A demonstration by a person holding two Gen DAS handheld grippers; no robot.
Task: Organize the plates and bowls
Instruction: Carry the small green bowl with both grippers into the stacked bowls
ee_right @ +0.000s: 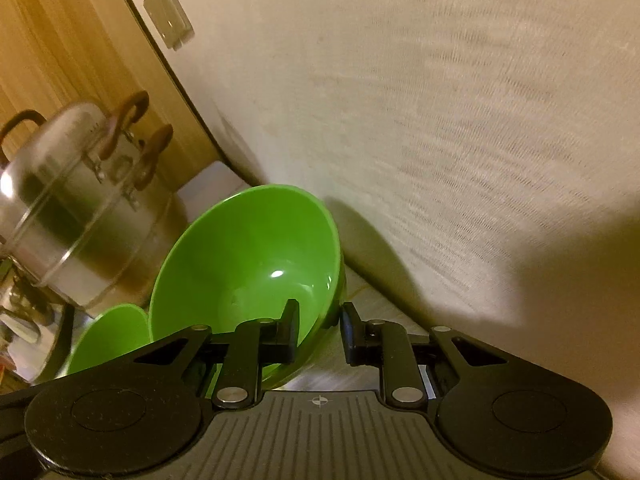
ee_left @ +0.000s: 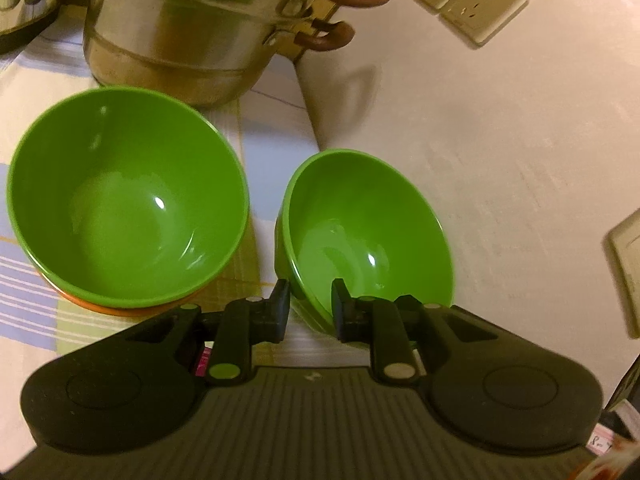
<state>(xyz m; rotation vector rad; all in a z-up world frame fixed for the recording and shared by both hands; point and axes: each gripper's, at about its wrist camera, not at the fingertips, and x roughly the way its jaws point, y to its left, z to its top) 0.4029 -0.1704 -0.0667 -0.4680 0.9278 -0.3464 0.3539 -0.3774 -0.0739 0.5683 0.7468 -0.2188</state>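
Observation:
A tilted green bowl (ee_left: 368, 232) is pinched at its near rim by my left gripper (ee_left: 310, 304), one finger outside and one inside. The same bowl (ee_right: 248, 264) is pinched at its right rim by my right gripper (ee_right: 320, 332), left finger inside, right finger outside. It is held tilted above the striped cloth, close to the wall. A second green bowl (ee_left: 128, 196) stands upright at the left, nested on an orange dish (ee_left: 120, 307); its rim also shows in the right wrist view (ee_right: 108, 336).
A stacked steel steamer pot (ee_left: 188, 28) with brown handles stands behind the bowls on the striped tablecloth (ee_left: 32, 312); it also shows in the right wrist view (ee_right: 76, 208). The cream wall (ee_left: 500, 140) with sockets (ee_left: 468, 4) runs along the right.

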